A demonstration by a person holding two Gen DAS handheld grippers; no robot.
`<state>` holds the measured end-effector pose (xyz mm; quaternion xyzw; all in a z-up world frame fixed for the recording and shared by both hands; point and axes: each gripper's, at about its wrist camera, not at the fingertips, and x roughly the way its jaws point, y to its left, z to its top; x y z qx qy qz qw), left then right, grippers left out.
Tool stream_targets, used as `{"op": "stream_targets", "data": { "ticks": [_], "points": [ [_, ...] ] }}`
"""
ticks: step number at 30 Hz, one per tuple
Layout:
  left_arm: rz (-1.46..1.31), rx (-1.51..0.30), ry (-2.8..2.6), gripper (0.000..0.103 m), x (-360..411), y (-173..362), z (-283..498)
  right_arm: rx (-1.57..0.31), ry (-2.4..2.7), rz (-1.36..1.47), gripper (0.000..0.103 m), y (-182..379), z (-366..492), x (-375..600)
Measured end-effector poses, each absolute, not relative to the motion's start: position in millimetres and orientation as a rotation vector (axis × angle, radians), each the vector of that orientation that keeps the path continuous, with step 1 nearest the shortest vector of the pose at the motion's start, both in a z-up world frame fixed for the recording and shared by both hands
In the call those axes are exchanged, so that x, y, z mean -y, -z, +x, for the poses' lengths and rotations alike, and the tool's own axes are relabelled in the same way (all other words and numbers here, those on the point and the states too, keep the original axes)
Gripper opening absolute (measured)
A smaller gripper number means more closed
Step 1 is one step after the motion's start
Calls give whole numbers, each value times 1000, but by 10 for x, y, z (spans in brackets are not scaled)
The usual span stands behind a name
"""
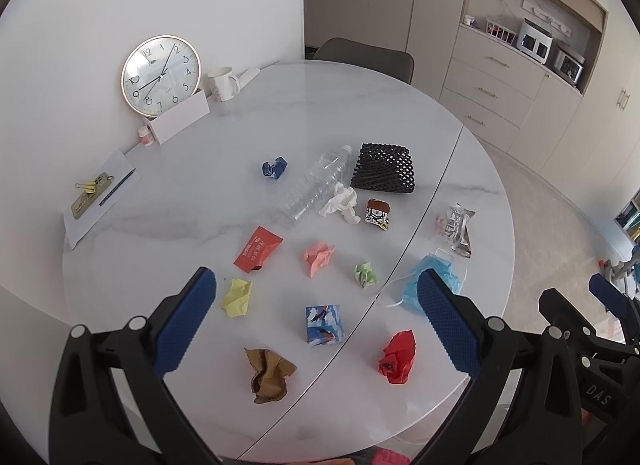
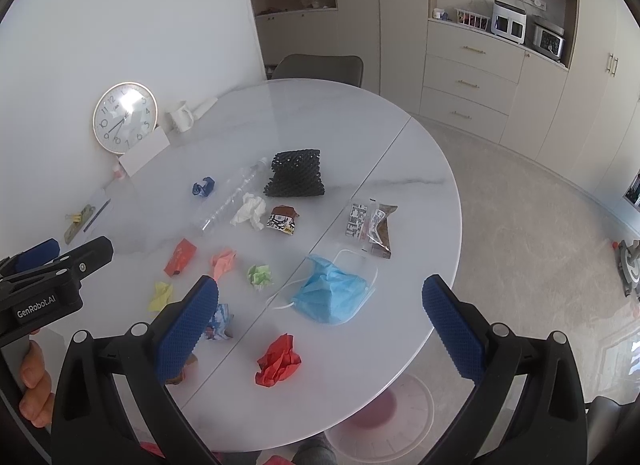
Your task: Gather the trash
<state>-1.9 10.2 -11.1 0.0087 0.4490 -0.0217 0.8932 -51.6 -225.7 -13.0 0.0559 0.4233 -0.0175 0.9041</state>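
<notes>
Both wide open, gripping nothing: left gripper [image 1: 316,289], right gripper [image 2: 320,293]. Trash all over white table [image 1: 200,201]: red wad [image 2: 279,361] nearest, blue mask [image 2: 330,297] at 1 o'clock, bottle [image 1: 316,185] and black mesh [image 1: 384,169] farthest.

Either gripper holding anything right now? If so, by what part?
Nothing held. The left gripper and right gripper are both open above the table, with no trash between their fingers; the red paper and mask lie untouched.

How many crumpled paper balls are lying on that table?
6: blue near the bottle, pink mid-table, green beside it, yellow left, brown and red at the near edge. None seem hidden.
</notes>
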Motion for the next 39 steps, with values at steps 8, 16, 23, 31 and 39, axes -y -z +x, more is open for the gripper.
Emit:
{"op": "stream_targets", "data": {
  "ticks": [8, 16, 23, 31, 39],
  "points": [
    [16, -929, 42, 97, -110, 123, -52, -878, 36, 114, 101, 120, -525, 2240],
    [10, -935, 39, 97, -136, 132, -91, -882, 33, 111, 101, 124, -560, 2221],
    [3, -900, 138, 97, -182, 159, -123, -889, 33, 107, 101, 221, -571, 2206],
    [72, -948, 239, 97, -573, 687, -117, -1024, -42, 53, 101, 991, -522, 1992],
    [208, -1077, 363, 96, -873, 1562, -124, -1103, 39, 192, 101, 1791, -517, 1842]
  ]
}}
